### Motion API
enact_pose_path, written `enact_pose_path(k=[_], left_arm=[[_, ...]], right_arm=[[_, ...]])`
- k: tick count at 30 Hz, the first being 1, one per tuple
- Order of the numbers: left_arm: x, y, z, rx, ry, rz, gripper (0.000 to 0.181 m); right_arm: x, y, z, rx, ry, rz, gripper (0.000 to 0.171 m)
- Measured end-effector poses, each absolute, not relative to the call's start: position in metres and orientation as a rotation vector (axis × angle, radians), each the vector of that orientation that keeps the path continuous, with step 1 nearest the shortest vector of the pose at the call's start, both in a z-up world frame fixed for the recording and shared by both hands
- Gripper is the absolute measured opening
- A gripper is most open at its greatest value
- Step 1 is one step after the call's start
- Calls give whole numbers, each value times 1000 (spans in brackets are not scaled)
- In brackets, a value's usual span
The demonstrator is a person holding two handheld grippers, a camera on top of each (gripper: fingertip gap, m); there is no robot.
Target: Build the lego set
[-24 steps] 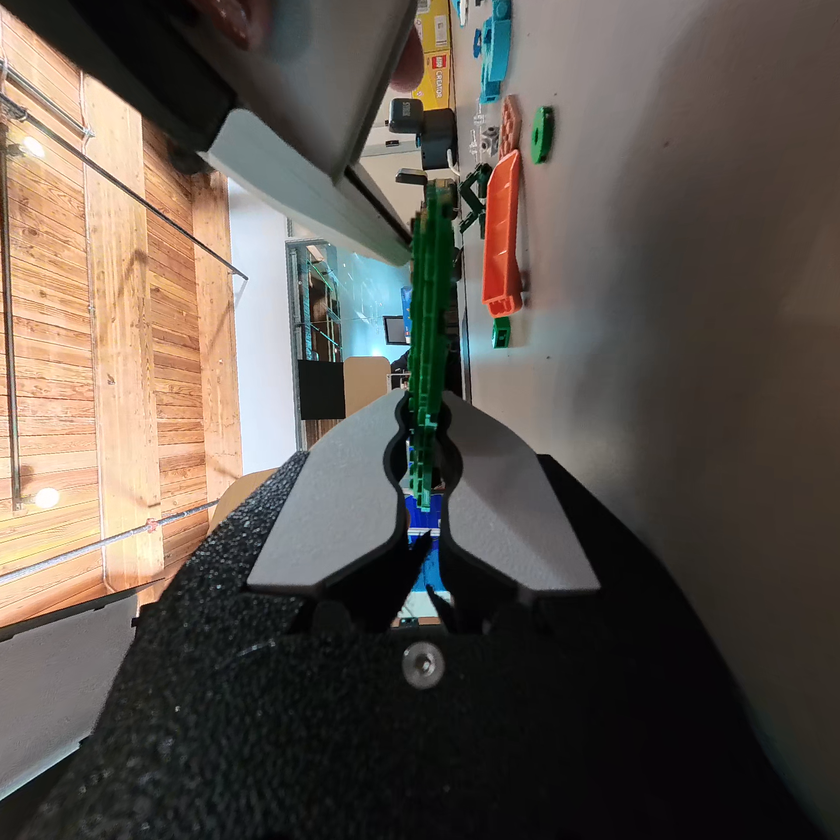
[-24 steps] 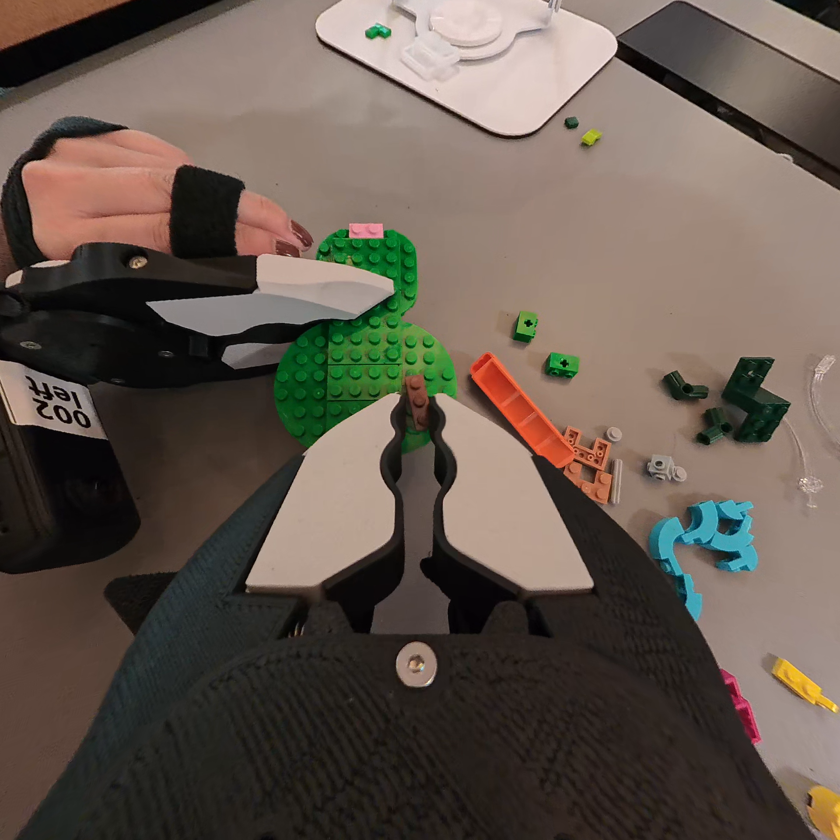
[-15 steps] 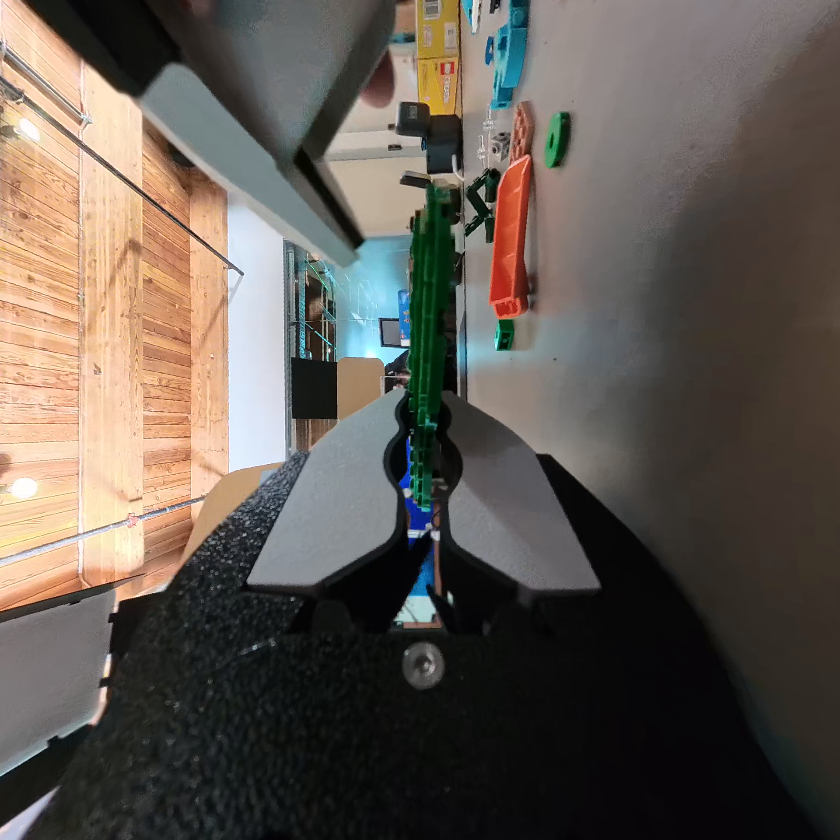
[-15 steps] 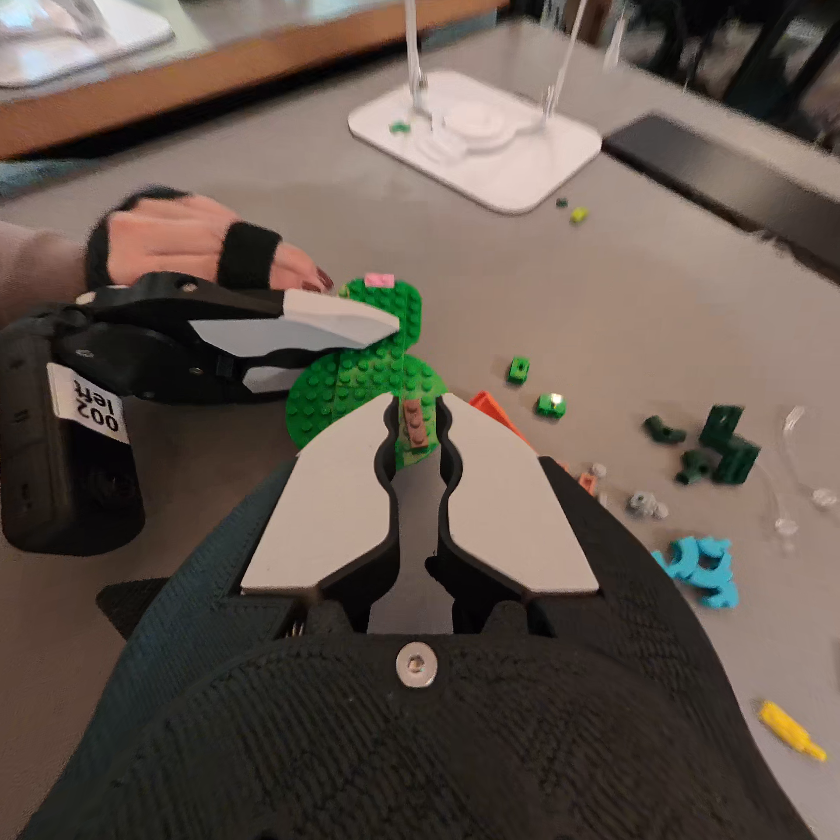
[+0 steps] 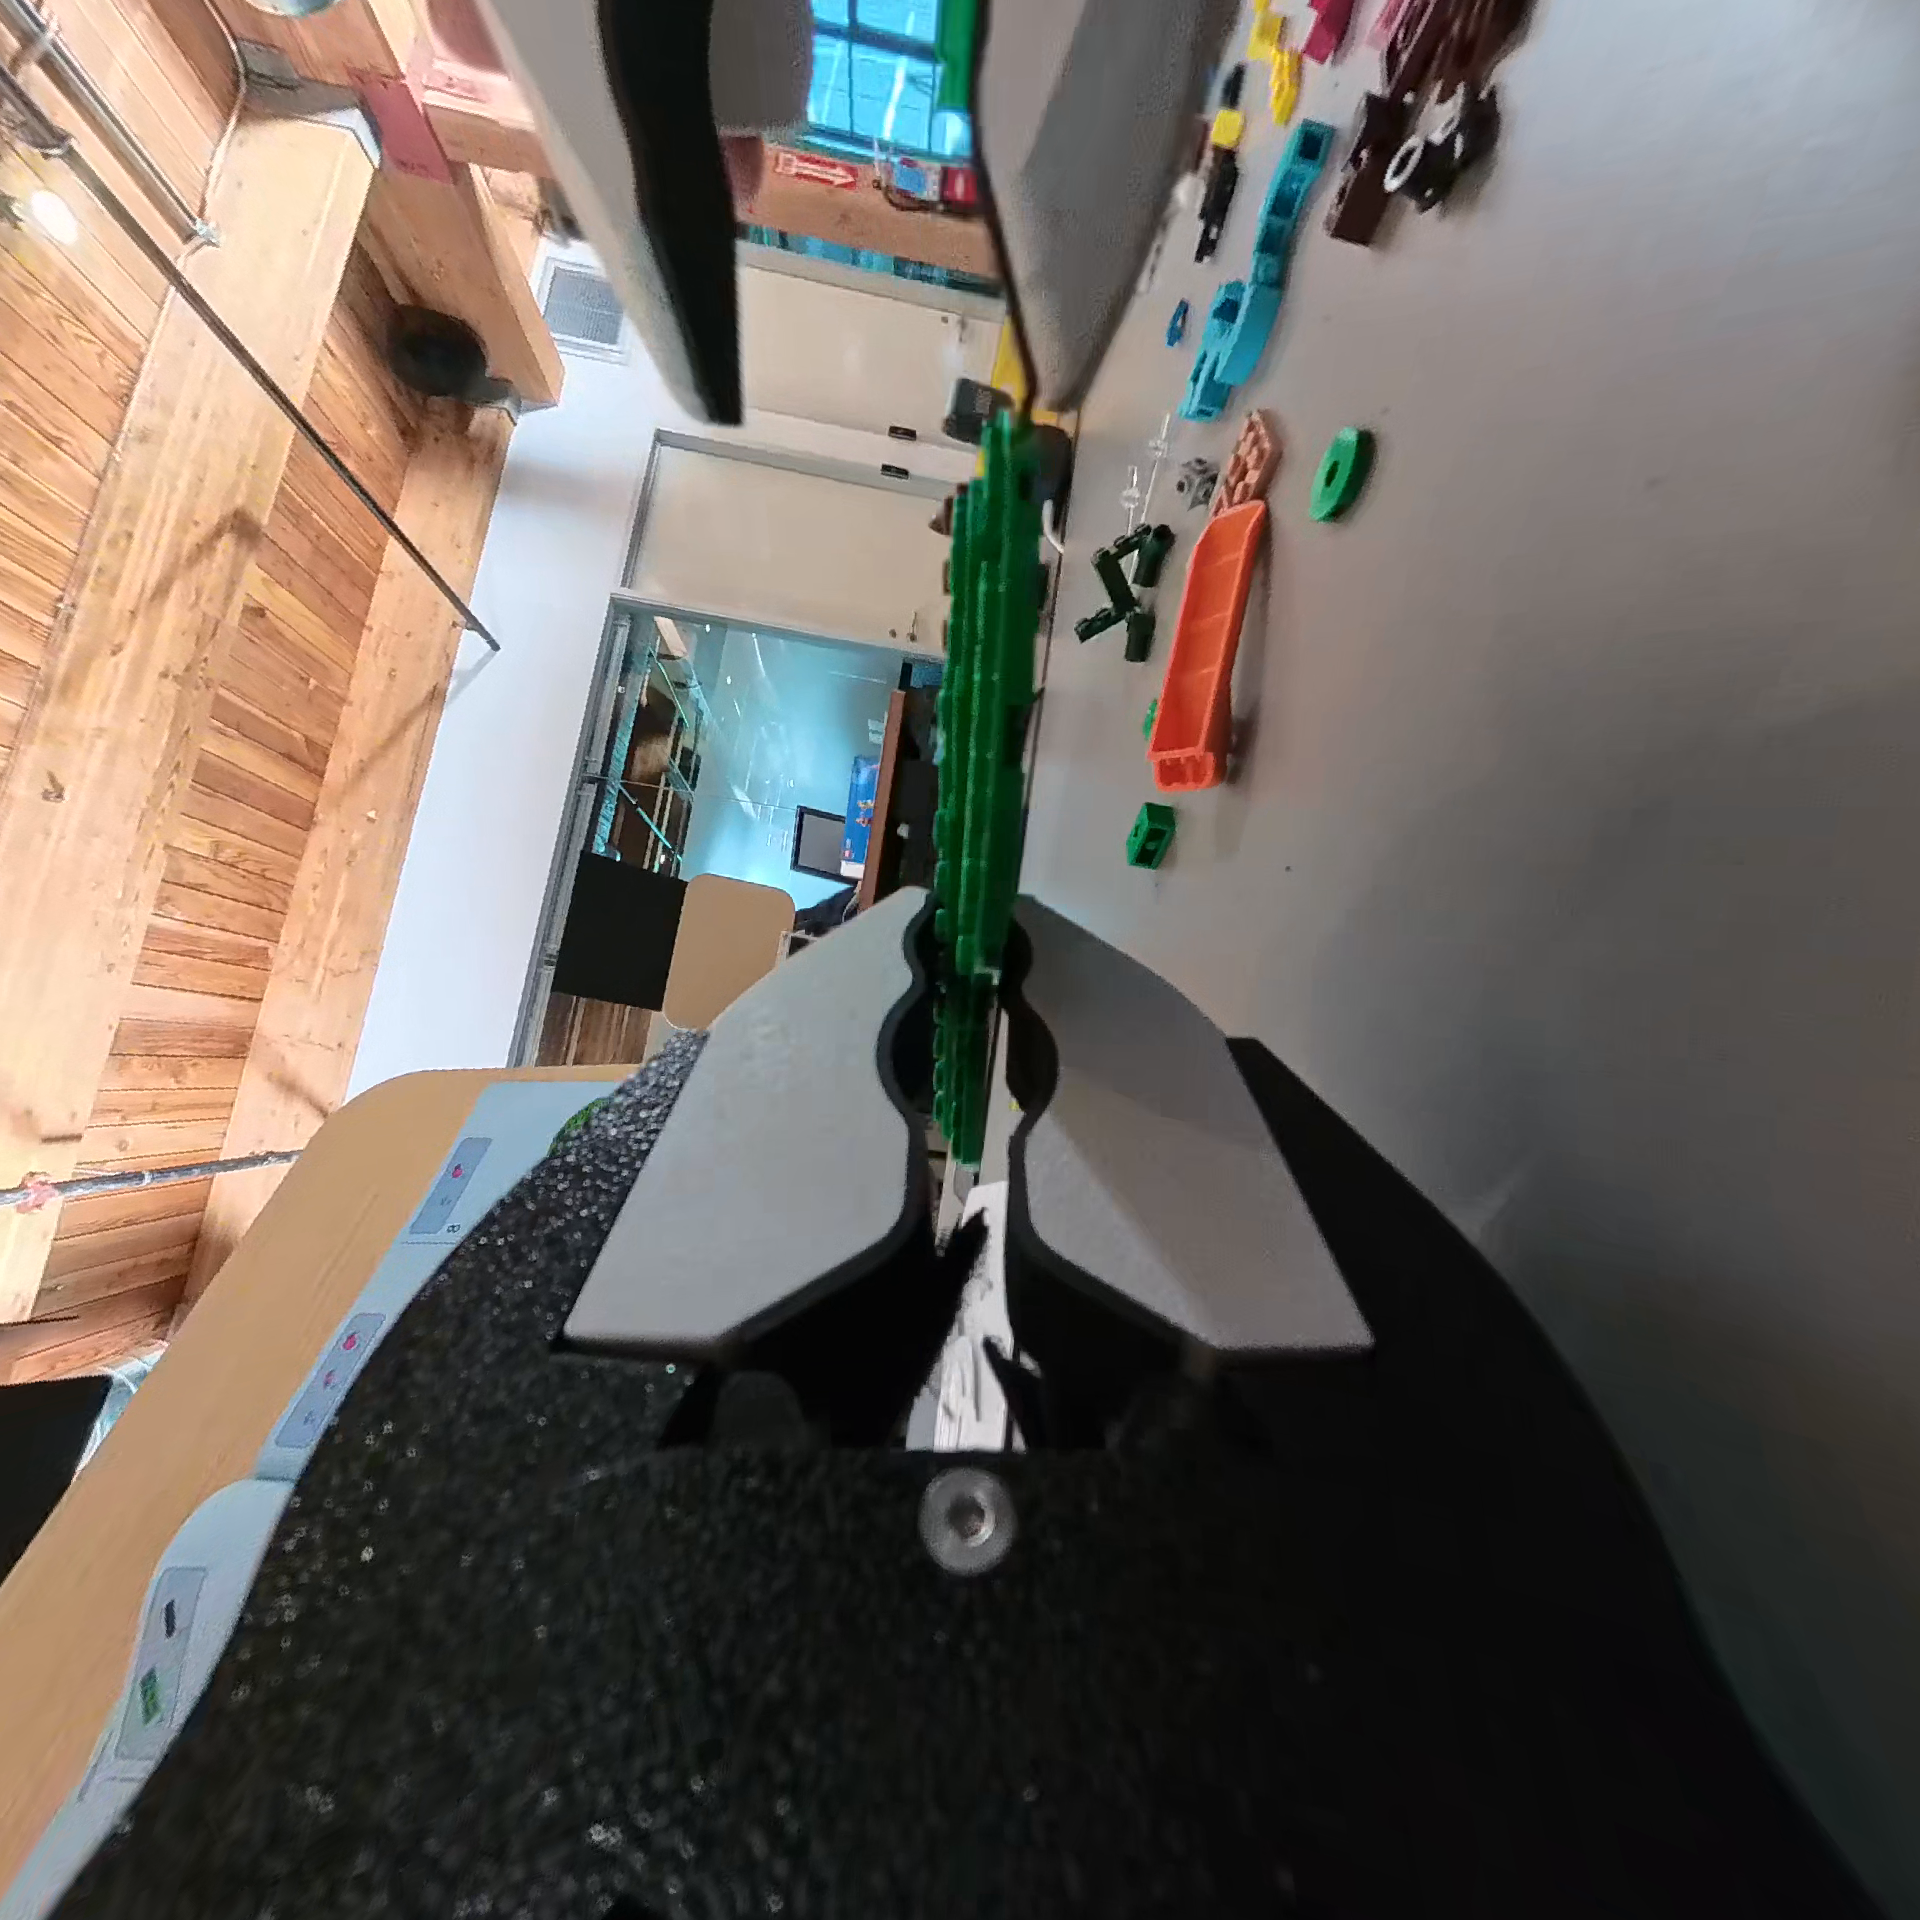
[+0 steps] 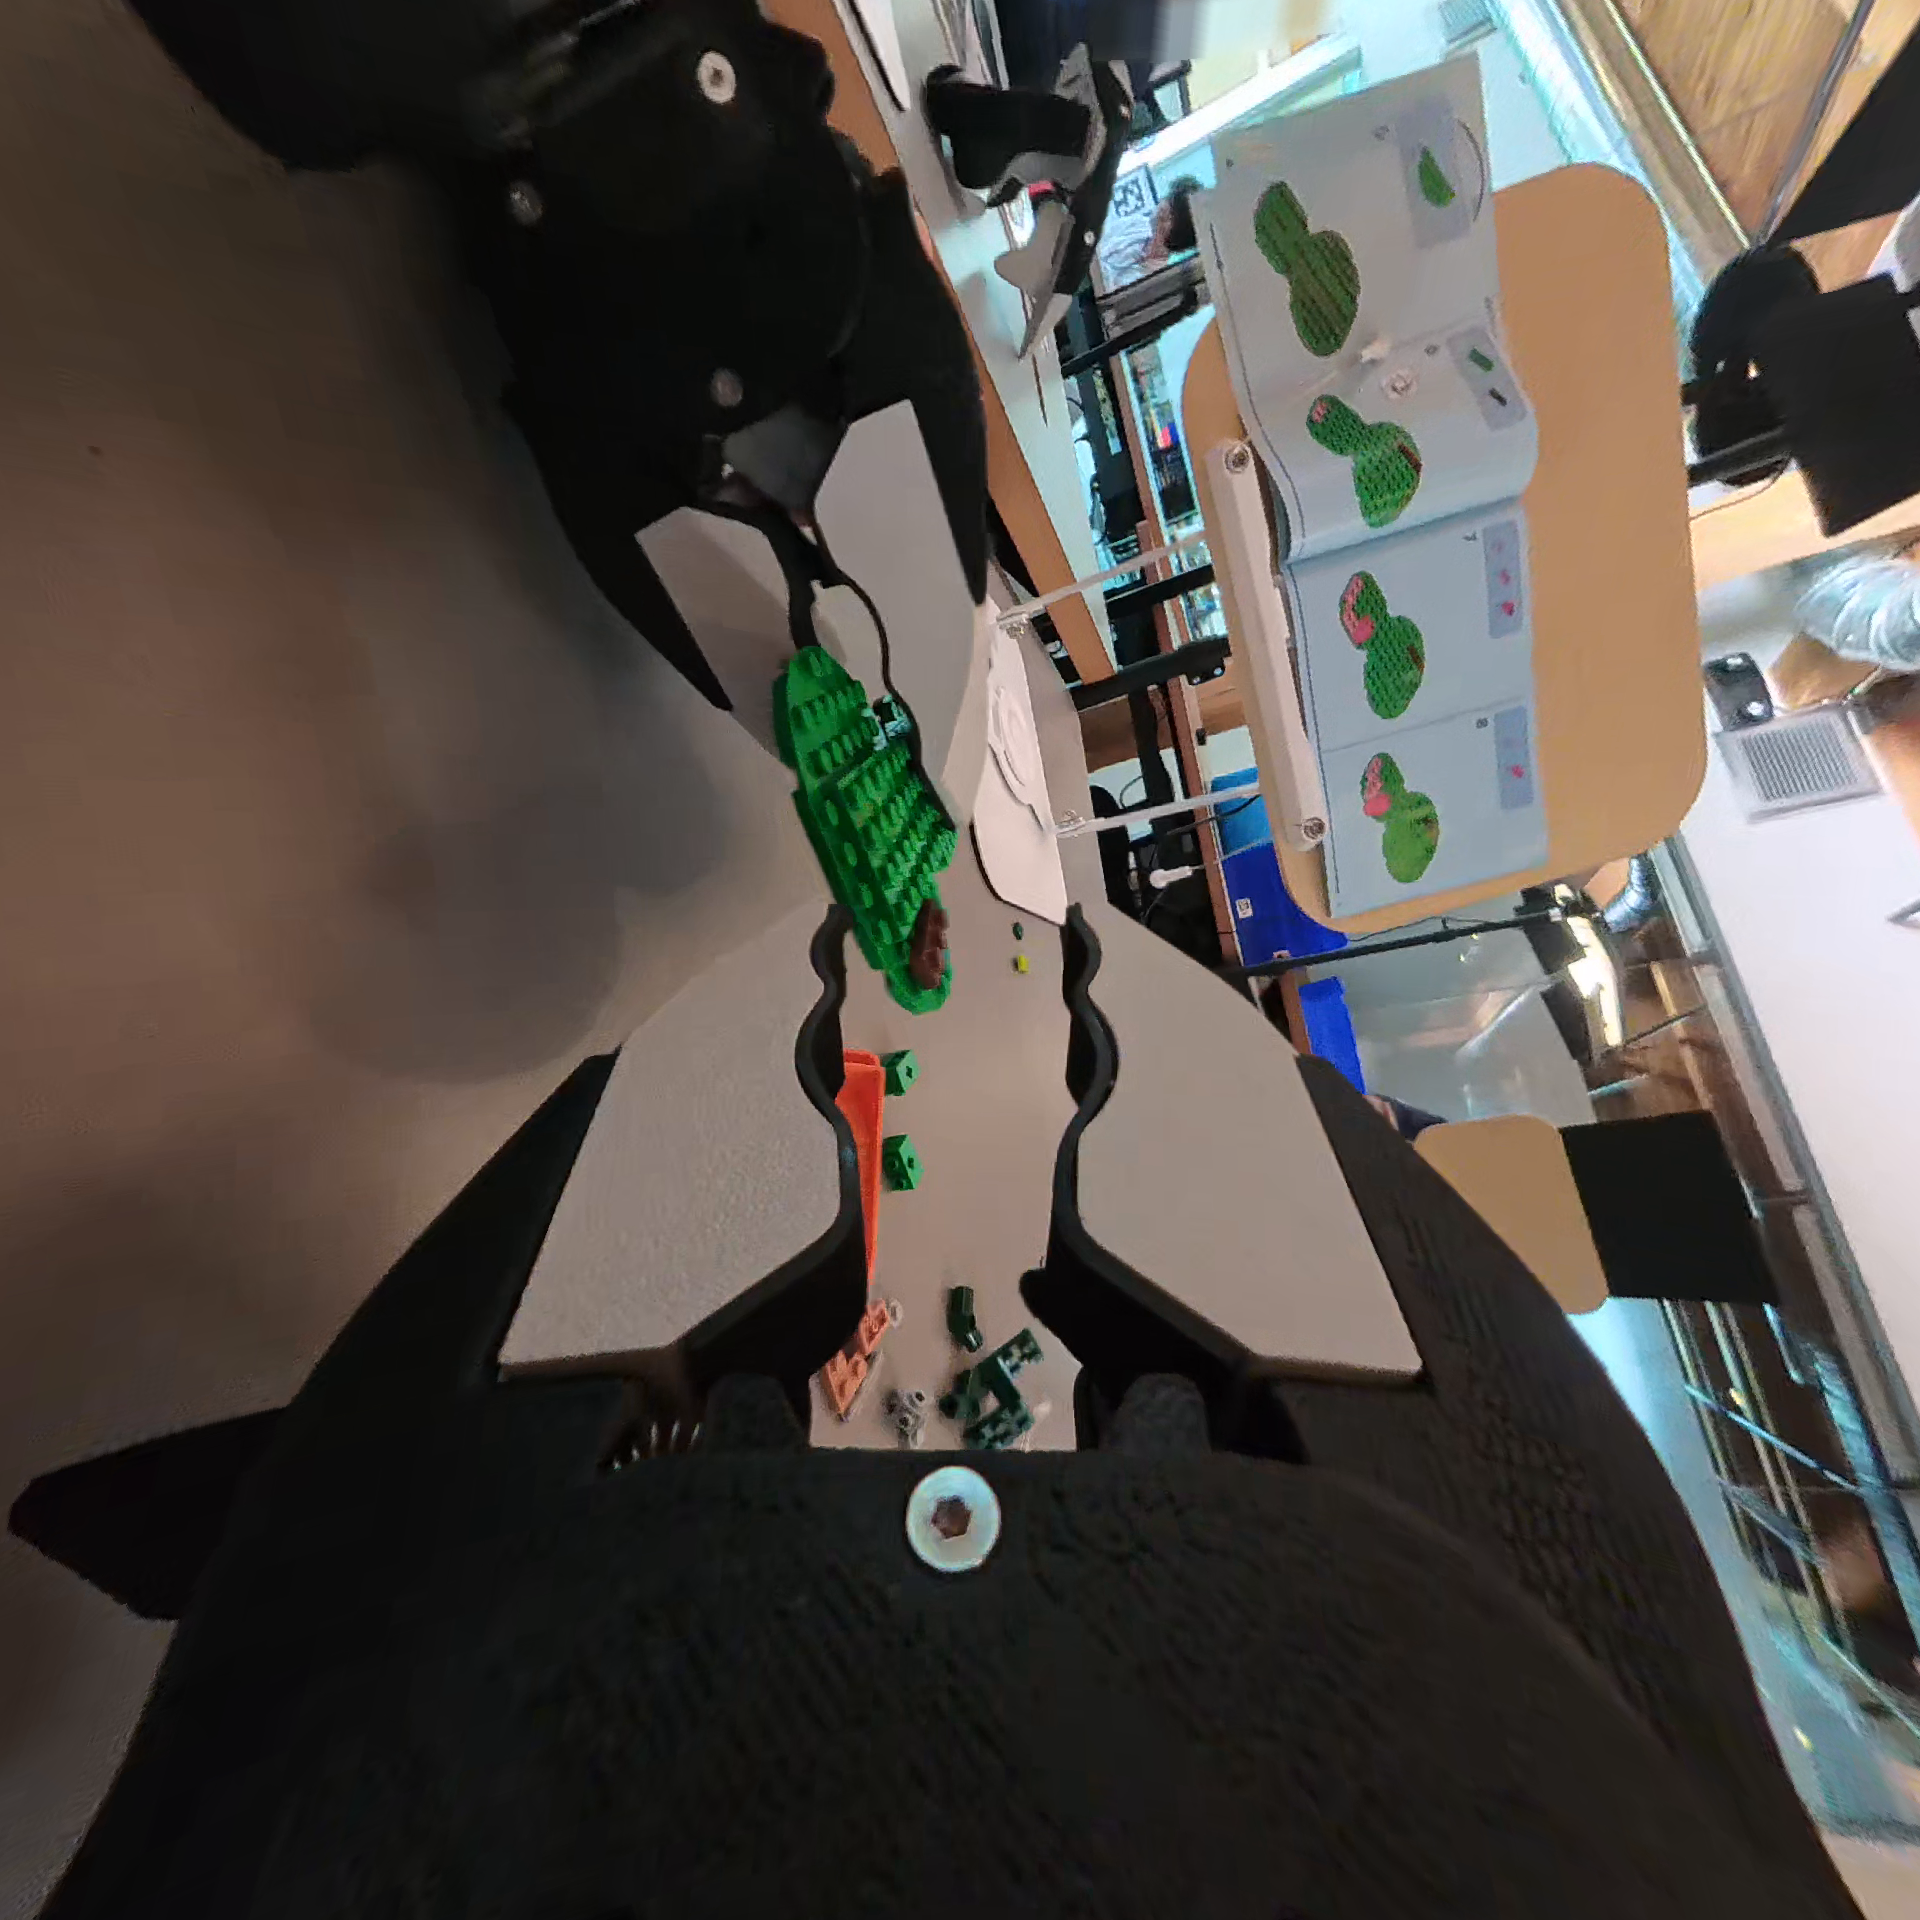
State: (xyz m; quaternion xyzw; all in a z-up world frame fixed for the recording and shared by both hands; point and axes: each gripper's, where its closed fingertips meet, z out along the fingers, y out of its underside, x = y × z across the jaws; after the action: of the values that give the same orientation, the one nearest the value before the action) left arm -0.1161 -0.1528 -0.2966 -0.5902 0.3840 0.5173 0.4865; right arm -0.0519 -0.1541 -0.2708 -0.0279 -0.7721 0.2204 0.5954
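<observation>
Right wrist view showed the right gripper (image 6: 940, 971) released, its brown plate (image 6: 928, 943) now seated on the green baseplate (image 6: 868, 810); left gripper (image 5: 971, 1023) stayed clenched on it.

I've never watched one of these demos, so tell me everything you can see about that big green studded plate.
The green plate is a flat piece of shiny plastic covered in rows of studs, with a rounded, lobed outline, apparently built from several plates. A small brown piece sits on the studs near one end. The left tongs are shut on its other end, seen edge-on from that camera. The right tongs stand open near the brown end, not gripping. It looks held off the grey table, though that is hard to confirm.
</observation>
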Motion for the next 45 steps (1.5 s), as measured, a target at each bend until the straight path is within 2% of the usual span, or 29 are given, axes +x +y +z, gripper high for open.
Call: enact_pose_path(k=[4,9,21,28,32,45], left_arm=[[-114,-154,-294,-1433,915,1235,8],[-108,-154,-293,-1396,943,1226,8],[-97,-153,-298,-1362,1013,1211,8],[-95,-152,-300,-1368,1019,1204,8],[-97,-152,-301,-1388,1008,1191,8],[-103,-150,-305,-1471,972,1174,9]], right_arm=[[-52,-147,-284,-75,-1871,448,49],[-58,-145,-287,-50,-1831,353,51],[-64,-150,-293,18,-1778,240,26],[-65,-150,-295,20,-1781,221,21],[-65,-152,-294,34,-1764,213,10],[-70,-148,-295,-37,-1776,183,10]])
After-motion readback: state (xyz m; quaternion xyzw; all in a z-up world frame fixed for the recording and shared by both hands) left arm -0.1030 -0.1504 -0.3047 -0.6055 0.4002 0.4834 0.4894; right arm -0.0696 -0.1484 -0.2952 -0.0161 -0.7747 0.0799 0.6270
